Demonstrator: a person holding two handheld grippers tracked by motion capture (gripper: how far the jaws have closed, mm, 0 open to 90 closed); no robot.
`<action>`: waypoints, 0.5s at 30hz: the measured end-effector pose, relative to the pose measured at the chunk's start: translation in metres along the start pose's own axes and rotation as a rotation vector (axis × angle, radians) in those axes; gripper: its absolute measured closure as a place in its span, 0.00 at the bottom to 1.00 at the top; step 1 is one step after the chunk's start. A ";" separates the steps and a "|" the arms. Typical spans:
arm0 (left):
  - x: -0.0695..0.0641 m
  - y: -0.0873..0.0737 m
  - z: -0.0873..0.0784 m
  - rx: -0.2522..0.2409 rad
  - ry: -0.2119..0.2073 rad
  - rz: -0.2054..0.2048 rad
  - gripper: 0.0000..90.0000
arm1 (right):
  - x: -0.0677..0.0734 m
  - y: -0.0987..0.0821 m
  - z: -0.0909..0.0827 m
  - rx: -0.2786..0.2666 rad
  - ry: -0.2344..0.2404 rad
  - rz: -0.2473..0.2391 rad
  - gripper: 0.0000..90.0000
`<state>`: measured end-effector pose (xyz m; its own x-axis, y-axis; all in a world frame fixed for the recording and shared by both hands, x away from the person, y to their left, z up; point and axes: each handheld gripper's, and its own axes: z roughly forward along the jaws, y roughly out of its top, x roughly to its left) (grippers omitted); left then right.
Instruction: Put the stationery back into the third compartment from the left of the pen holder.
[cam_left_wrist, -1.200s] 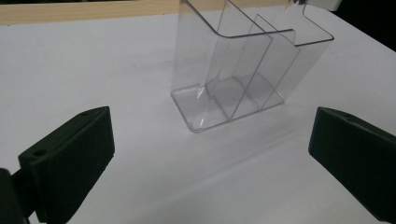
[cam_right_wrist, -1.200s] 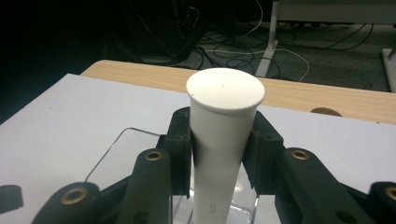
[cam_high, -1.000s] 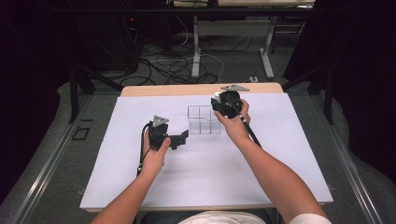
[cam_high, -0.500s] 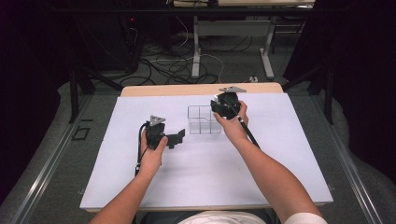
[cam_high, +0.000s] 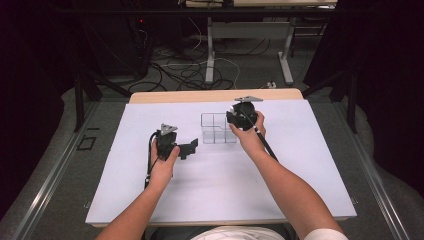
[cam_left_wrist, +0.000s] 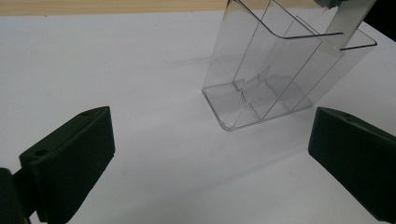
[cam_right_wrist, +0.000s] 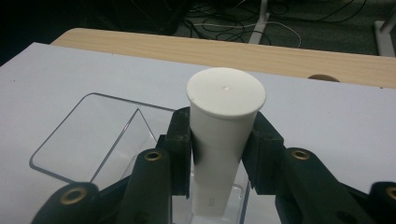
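The right gripper (cam_right_wrist: 223, 154) clamps a white plastic tube (cam_right_wrist: 224, 135) over the clear plastic divided organiser (cam_high: 218, 128); at 8 o'clock, the left gripper (cam_high: 189, 148) gapes empty.

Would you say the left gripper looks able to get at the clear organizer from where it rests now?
Probably yes. The left gripper rests on the white table with its jaws wide apart, facing the clear organizer, and only bare surface lies between them. The right gripper holds a white tube over it, which might crowd the approach.
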<state>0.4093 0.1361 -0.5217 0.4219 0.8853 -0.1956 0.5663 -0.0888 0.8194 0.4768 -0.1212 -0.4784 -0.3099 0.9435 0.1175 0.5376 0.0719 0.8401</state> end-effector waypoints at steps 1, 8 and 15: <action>0.000 0.000 0.000 0.006 -0.001 0.002 0.01 | -0.001 0.000 0.000 0.002 0.001 -0.005 0.73; 0.001 0.000 -0.001 0.005 0.002 0.002 0.01 | 0.000 0.003 -0.011 -0.032 0.034 -0.006 0.55; 0.003 0.001 -0.001 -0.001 0.008 -0.004 0.01 | 0.000 0.008 -0.028 -0.068 0.081 0.002 0.38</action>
<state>0.4097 0.1391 -0.5211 0.4139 0.8894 -0.1942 0.5669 -0.0850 0.8194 0.4597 -0.1296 -0.4566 -0.3729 0.9141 0.1594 0.4845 0.0453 0.8736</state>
